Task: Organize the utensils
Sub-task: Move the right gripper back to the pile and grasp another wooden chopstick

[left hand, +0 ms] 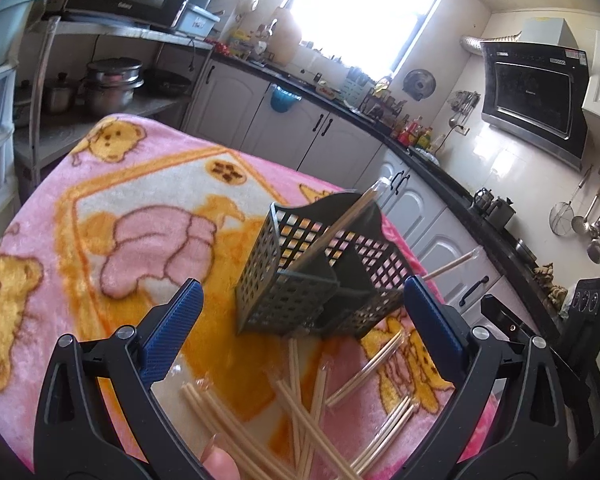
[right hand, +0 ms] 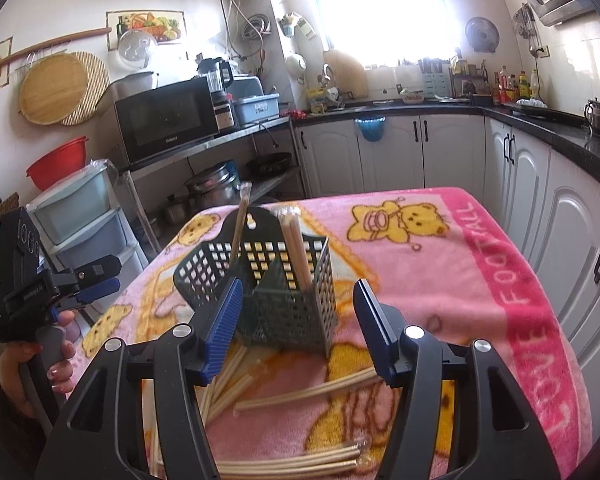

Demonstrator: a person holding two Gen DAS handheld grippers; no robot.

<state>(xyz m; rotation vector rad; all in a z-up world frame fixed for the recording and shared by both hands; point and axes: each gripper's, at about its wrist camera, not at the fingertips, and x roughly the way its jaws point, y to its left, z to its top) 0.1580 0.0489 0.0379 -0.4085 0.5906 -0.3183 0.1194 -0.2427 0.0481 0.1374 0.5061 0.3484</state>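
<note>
While both our left gripper (left hand: pixel 300 316) and right gripper (right hand: pixel 296 320) hover with jaws spread and empty, we should pinch one wrapped chopstick pair (right hand: pixel 304 390) from the blanket-covered desk (right hand: pixel 440 264) mid-length, then tip it upright into the dark holder (right hand: pixel 284 280)

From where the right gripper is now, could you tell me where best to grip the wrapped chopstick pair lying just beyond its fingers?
Probably mid-length, coming down from above. That chopstick pair lies flat on the blanket, crosswise before the open right gripper and clear of the basket, so fingers can close across its thin width. Its left end runs into other pairs.
</note>
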